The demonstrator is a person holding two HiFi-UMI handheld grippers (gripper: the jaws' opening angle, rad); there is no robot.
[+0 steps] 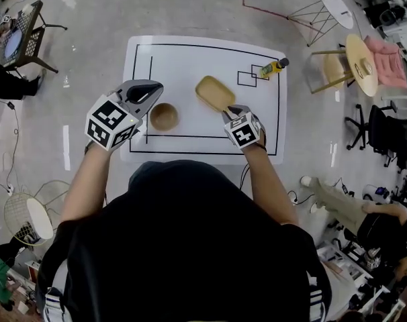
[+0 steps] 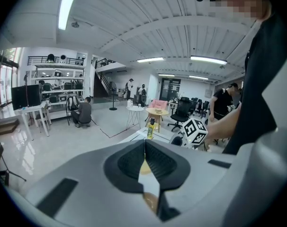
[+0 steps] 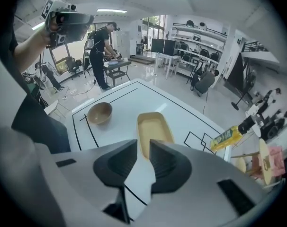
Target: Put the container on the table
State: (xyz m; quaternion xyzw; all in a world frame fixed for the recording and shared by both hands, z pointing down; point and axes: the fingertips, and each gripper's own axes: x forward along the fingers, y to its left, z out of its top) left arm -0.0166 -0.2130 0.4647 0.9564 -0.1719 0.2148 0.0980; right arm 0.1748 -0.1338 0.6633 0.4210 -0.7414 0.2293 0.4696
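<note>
The container (image 1: 215, 92) lies on the white surface (image 1: 190, 59), right of its centre and slanted toward the near edge. In the right gripper view we see its near end (image 3: 153, 129) just past the right gripper (image 3: 142, 146). That gripper's jaws stand a little apart, with nothing clamped between them. From the head view we see the right forearm reaching forward and the right gripper (image 1: 230, 113) low at the container's near end. The left arm is bent and holds the left gripper (image 1: 150, 92) up over the surface's near left part. Its own view shows its jaws (image 2: 144, 145) pressed together, empty. A bowl (image 1: 164, 116) sits left of the container, apart from it, and a yellow bottle (image 1: 273, 67) is near the far right corner. Only the right gripper view shows how high the left gripper is.
</note>
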